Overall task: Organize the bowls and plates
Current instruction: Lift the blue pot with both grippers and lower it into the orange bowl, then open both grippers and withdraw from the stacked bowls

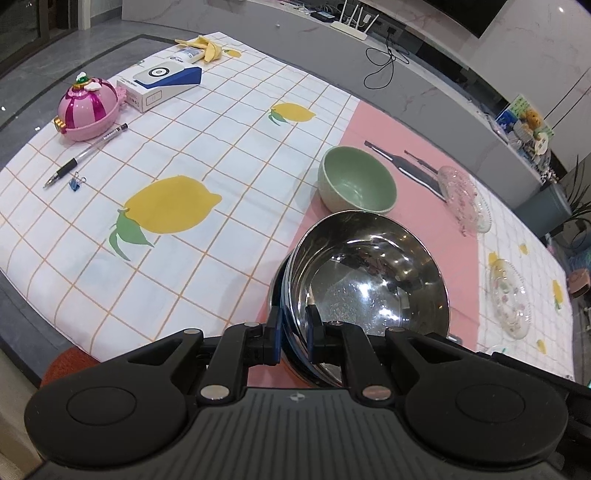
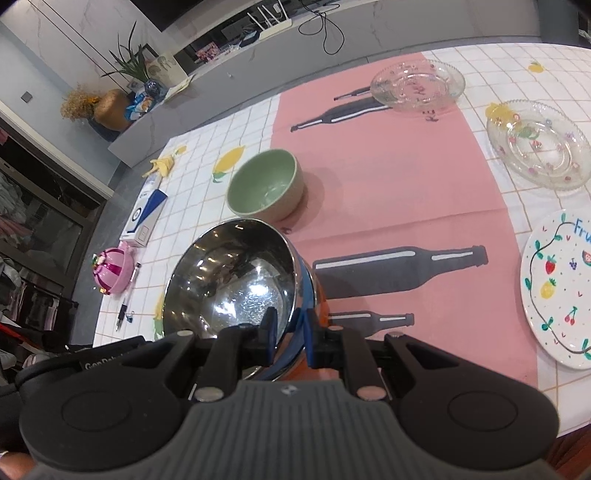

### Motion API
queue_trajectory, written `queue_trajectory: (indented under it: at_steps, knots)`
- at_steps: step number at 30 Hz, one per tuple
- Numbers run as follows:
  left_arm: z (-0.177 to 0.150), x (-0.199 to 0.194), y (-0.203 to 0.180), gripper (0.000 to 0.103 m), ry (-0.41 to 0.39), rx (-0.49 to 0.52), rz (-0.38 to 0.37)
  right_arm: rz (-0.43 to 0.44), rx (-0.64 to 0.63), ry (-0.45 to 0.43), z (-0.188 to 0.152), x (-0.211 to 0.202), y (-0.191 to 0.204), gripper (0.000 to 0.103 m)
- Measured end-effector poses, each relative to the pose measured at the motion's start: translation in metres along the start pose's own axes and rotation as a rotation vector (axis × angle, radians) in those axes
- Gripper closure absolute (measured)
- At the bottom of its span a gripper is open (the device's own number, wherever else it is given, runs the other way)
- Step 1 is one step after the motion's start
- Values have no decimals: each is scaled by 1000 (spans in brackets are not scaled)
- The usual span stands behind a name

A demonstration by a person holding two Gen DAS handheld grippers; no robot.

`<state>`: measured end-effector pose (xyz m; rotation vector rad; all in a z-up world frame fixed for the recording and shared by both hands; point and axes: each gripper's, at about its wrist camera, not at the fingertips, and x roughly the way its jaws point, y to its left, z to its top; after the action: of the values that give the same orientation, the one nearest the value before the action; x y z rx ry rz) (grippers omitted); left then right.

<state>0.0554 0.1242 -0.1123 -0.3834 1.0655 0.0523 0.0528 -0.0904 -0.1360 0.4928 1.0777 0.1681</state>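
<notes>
While tilted, mouth facing green bowl (image 1: 356,184), steel bowl (image 1: 373,273) rim clamped by my left hand-held gripper (image 1: 295,325) and right hand-held gripper (image 2: 290,326).

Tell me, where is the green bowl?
The green bowl sits on the table at the left edge of the pink cloth, just beyond the steel bowl; the right wrist view shows it left of centre.

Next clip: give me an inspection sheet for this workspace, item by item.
Surface: lemon-print tablecloth with pink bottle-print mat.
Job's things: steel bowl; green bowl; two glass plates; fruit-painted plate.
Clutter: pink toy case, pen, binder clip, white-blue box, banana peel.
Grippers: left gripper and right gripper both shut on the steel bowl's rim.
Cables: black cable on the ledge.
Surroundings: router, potted plant.
</notes>
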Motion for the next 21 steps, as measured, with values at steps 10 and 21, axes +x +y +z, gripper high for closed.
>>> queue_trajectory:
  at_steps: [10,21]
  knots:
    - [0,3,-1,89,-1,17,22,-19,-32,-4,-1,7,3,88]
    - [1,-1,1,79,-12,2,-6,-36,-57,-47,-3,-1,5,73]
